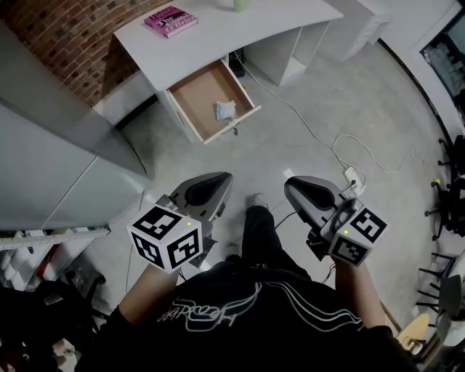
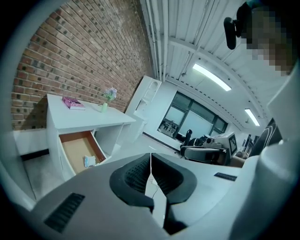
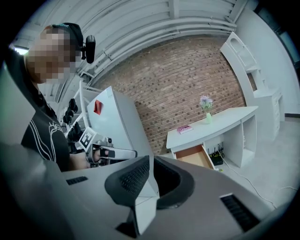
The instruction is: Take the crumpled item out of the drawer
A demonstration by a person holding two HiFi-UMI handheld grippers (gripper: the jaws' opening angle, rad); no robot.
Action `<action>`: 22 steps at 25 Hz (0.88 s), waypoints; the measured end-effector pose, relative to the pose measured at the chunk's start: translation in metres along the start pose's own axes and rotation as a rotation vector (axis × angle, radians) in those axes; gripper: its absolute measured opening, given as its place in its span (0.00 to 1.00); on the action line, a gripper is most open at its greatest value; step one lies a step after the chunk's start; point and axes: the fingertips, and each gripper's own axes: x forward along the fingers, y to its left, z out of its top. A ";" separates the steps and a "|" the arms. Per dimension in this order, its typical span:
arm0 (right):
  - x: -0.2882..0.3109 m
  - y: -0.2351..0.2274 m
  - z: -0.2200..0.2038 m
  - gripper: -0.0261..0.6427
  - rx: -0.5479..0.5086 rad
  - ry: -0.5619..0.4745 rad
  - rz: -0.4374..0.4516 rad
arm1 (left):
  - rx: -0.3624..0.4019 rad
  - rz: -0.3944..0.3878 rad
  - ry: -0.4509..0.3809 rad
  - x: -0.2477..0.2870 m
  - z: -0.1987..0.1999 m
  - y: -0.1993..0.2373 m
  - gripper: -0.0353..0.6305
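The crumpled white and pale-blue item (image 1: 226,110) lies in the open wooden-bottomed drawer (image 1: 190,98) of a white desk (image 1: 218,33). In the left gripper view the crumpled item (image 2: 89,161) sits near the front of the drawer (image 2: 75,149). My left gripper (image 1: 224,178) and right gripper (image 1: 292,187) are held close to my body over the floor, well short of the drawer. Both are shut with nothing between their jaws. The left gripper (image 2: 150,157) faces the drawer. The right gripper (image 3: 151,161) faces the desk from farther off, and only the drawer's (image 3: 198,156) inside shows there.
A pink book (image 1: 171,20) and a small vase (image 2: 104,106) stand on the desk. A white cable (image 1: 341,145) with a plug block (image 1: 354,176) runs over the grey floor on the right. A tall white cabinet (image 1: 58,145) stands left, office chairs (image 1: 447,192) far right.
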 end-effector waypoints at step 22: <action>0.131 -0.308 0.075 0.12 0.095 0.104 0.131 | 0.017 0.176 0.135 0.284 0.090 0.179 0.28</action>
